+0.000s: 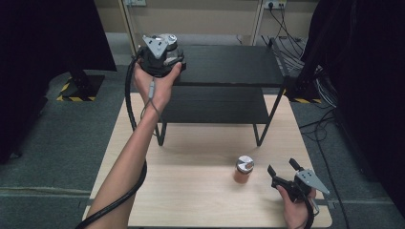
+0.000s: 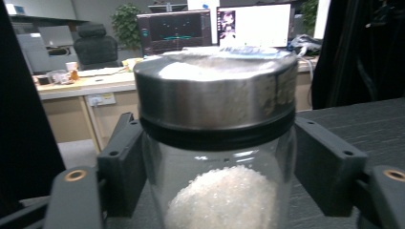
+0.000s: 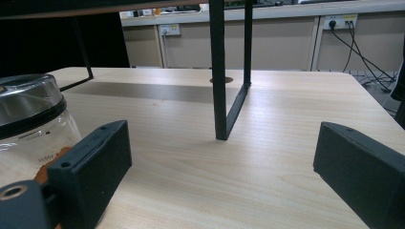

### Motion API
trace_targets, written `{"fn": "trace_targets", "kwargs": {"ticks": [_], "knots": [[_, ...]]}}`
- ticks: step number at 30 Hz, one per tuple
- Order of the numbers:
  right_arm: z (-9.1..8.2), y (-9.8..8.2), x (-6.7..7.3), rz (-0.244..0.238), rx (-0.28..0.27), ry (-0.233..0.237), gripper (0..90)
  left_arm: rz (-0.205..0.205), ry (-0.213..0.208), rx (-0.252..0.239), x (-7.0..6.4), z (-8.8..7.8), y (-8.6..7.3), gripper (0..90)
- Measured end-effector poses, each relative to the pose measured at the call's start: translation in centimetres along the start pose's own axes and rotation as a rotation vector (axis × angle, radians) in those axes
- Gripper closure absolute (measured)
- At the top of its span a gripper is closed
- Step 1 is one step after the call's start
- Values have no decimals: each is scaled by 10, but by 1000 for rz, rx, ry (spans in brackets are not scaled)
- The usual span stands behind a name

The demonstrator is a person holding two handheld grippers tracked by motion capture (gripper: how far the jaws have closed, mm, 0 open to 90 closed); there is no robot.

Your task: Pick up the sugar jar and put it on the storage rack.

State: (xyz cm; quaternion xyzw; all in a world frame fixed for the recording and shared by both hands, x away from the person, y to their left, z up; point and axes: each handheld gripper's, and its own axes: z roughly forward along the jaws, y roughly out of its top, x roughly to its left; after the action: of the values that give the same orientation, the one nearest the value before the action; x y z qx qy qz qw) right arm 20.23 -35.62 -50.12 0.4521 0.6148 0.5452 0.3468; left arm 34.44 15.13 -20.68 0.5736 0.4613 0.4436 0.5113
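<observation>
Jar (image 2: 217, 138) of white granules sits between left gripper (image 2: 217, 167) jaws, slightly parted, pads beside glass.

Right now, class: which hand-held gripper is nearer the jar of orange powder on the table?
Right. The right hand-held gripper sits just beside the orange-powder jar; the left hand-held gripper is far off, up at the black shelf.

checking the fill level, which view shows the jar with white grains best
The left gripper view: the jar with white grains sits close between the jaws, lid and grains clear. In the high view the left gripper covers it on the shelf.
</observation>
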Motion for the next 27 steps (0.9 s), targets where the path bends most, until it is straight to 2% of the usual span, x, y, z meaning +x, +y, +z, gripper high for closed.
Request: {"fn": "trace_targets", "kwargs": {"ticks": [3,10,16,22,27], "knots": [[0,0,0,0,1,0,58,-10,-13,-13,2,-3,-1,195],[0,1,0,-2,7,2,58,-5,-25,-61,1,-12,-10,91],[1,1,-1,3,6,3,56,10,-39,-102,5,-24,-22,74],[1,2,0,-2,10,0,56,-7,-73,-151,10,-42,-36,68],[1,2,1,-4,13,-2,56,6,-76,-183,13,-53,-43,68]]}}
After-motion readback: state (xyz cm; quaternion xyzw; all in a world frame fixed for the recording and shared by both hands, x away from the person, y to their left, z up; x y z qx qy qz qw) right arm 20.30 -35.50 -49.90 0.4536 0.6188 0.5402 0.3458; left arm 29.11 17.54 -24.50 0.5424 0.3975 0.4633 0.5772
